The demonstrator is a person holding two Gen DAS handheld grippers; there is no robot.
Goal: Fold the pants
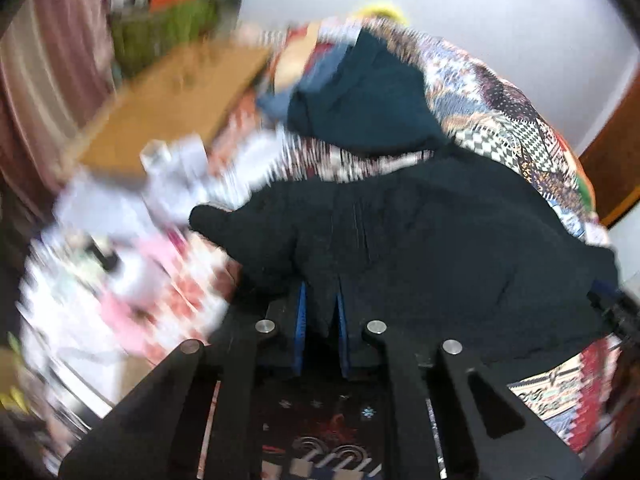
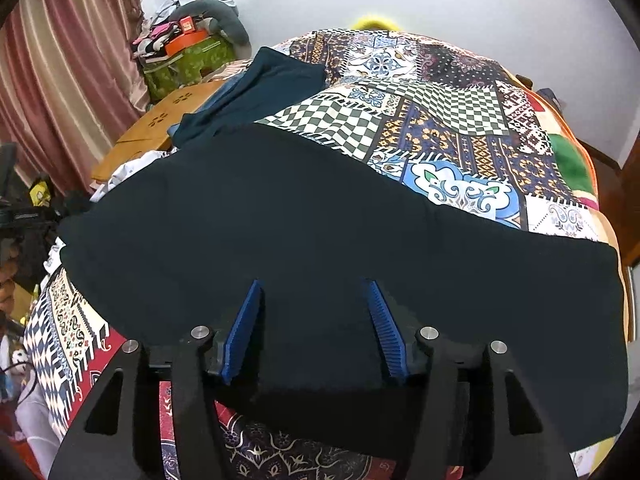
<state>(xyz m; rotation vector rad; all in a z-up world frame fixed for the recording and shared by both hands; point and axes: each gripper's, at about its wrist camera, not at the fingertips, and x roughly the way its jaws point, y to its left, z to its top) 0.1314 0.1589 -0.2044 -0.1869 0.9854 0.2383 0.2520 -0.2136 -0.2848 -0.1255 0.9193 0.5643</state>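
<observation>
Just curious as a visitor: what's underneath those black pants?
The black pants lie spread on a patchwork bedspread, which shows all around them. Whatever sits directly beneath the cloth is covered and cannot be seen.

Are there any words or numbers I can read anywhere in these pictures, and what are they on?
None can be read.
Orange box on the pile in the corner: a small label on it, too small to read.
Yellow item at the left edge: a printed mark, too blurred to read.
The left wrist view is smeared by motion blur, so nothing there is readable.
</observation>
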